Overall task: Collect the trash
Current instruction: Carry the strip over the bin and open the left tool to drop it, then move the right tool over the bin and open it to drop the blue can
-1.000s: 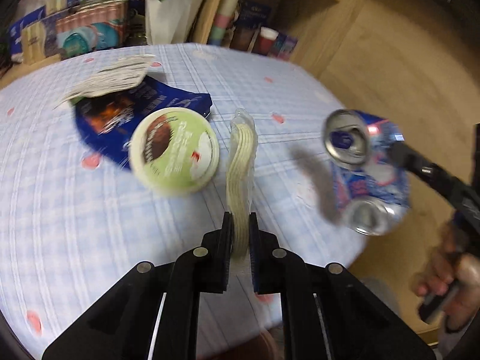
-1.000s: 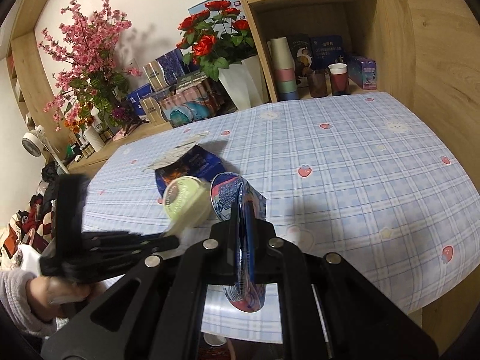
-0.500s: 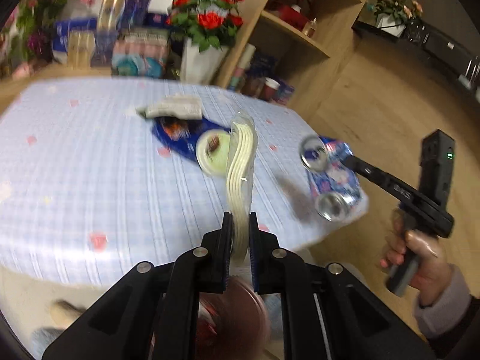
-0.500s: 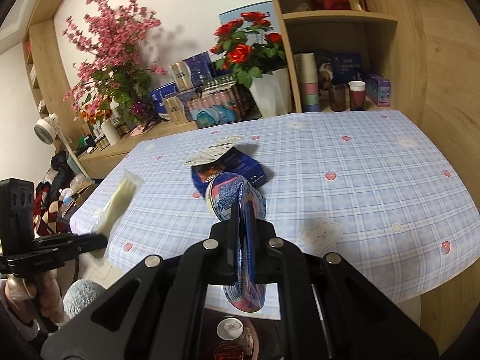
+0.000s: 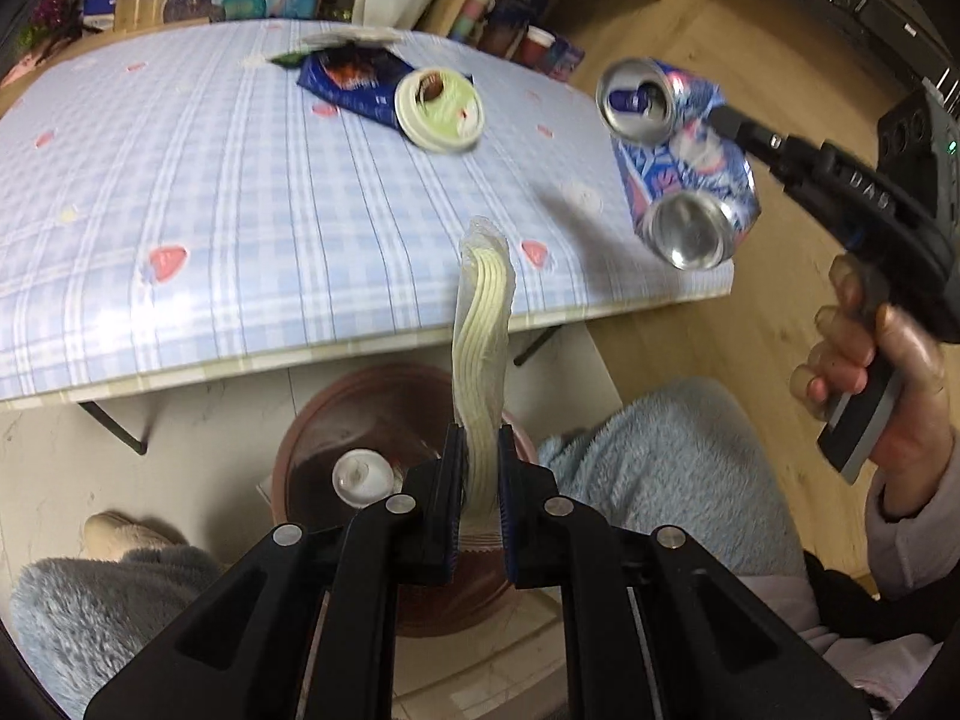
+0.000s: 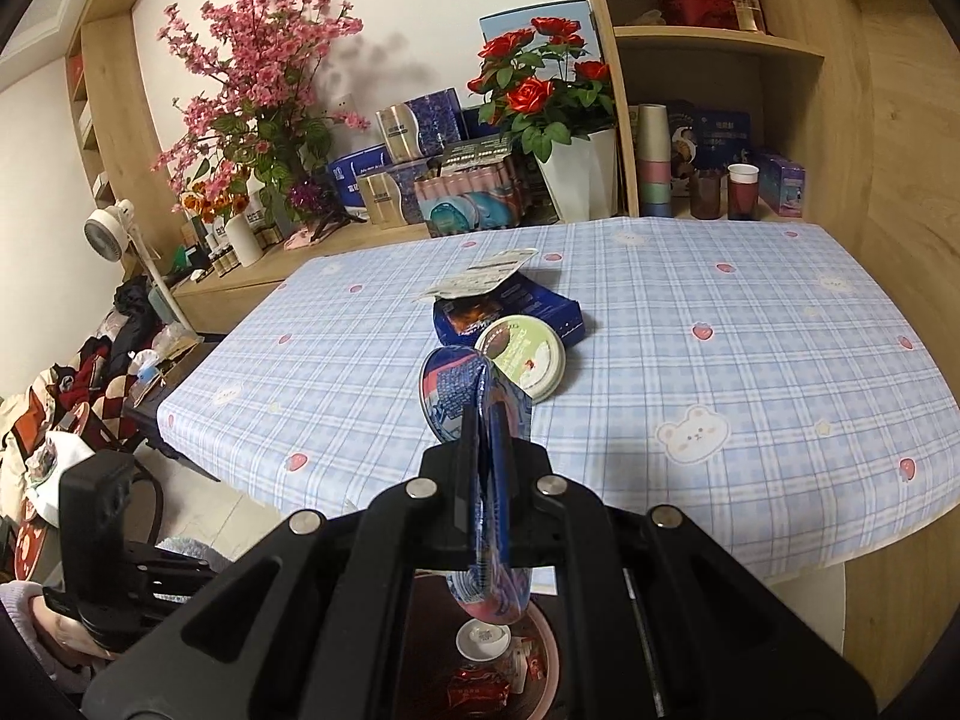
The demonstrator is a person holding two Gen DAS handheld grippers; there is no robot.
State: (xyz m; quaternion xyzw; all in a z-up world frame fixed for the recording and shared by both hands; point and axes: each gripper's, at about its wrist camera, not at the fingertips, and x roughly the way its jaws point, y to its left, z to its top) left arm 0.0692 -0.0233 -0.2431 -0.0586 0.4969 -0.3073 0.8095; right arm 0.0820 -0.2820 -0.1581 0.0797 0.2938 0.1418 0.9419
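My left gripper (image 5: pixel 480 498) is shut on a pale yellow plastic-wrapped strip (image 5: pixel 483 336) and holds it upright over a brown trash bin (image 5: pixel 372 414) on the floor below the table edge. My right gripper (image 6: pixel 487 468) is shut on a crushed blue and pink soda can (image 6: pixel 474 396), held over the same bin (image 6: pixel 540 648); the can also shows in the left wrist view (image 5: pixel 672 156). On the table lie a round green-lidded tub (image 5: pixel 438 111) and a blue snack box (image 5: pixel 354 75) with a torn paper lid.
The checked blue tablecloth (image 6: pixel 720 360) covers the table. Flower vases, boxes and cups stand along the shelf behind (image 6: pixel 552 168). The bin holds a white cap (image 5: pixel 360 477) and wrappers. My fuzzy blue-clad knees (image 5: pixel 660 456) flank the bin.
Both grippers have pulled back from above the table to its near edge and now hang over the bin, each still holding its item.
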